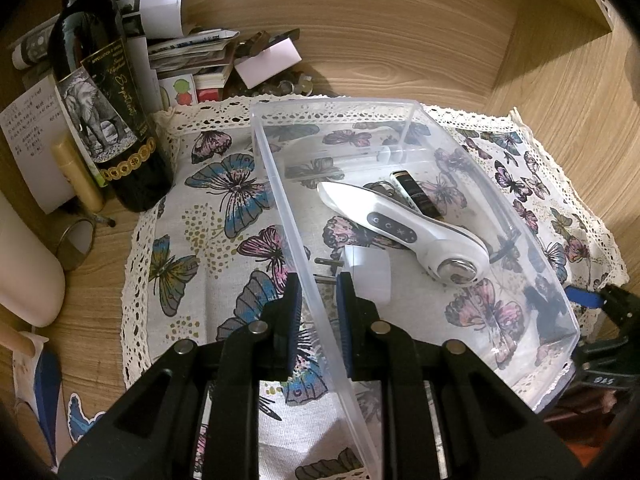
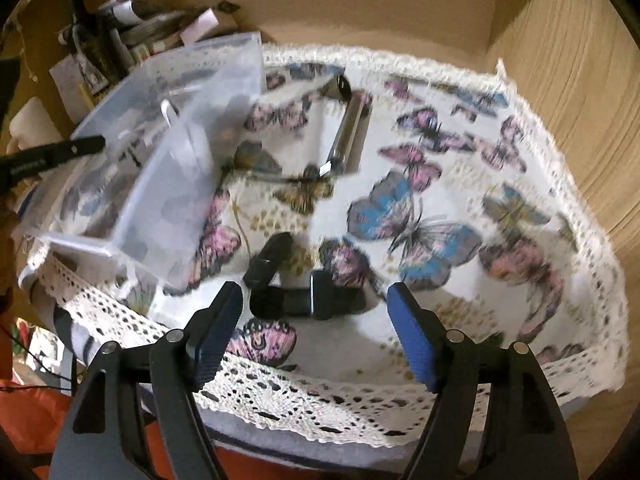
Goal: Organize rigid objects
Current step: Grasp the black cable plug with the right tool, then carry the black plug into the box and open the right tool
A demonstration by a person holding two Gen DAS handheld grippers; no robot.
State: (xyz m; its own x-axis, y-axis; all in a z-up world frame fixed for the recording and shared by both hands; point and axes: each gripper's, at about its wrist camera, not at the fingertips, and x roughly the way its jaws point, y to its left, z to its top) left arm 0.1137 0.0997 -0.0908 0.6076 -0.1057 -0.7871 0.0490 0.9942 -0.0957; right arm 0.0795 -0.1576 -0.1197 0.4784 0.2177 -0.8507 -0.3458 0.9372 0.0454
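Right hand-held gripper (image 2: 314, 332) open, black clip (image 2: 296, 298) just ahead

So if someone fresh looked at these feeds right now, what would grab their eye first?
Probably the clear plastic bin on the butterfly cloth, with the left gripper clamped on its near wall and a white handheld device lying inside. Next, the dark wine bottle standing at the cloth's far left corner. In the right wrist view, the right gripper is open just short of a black folded object.
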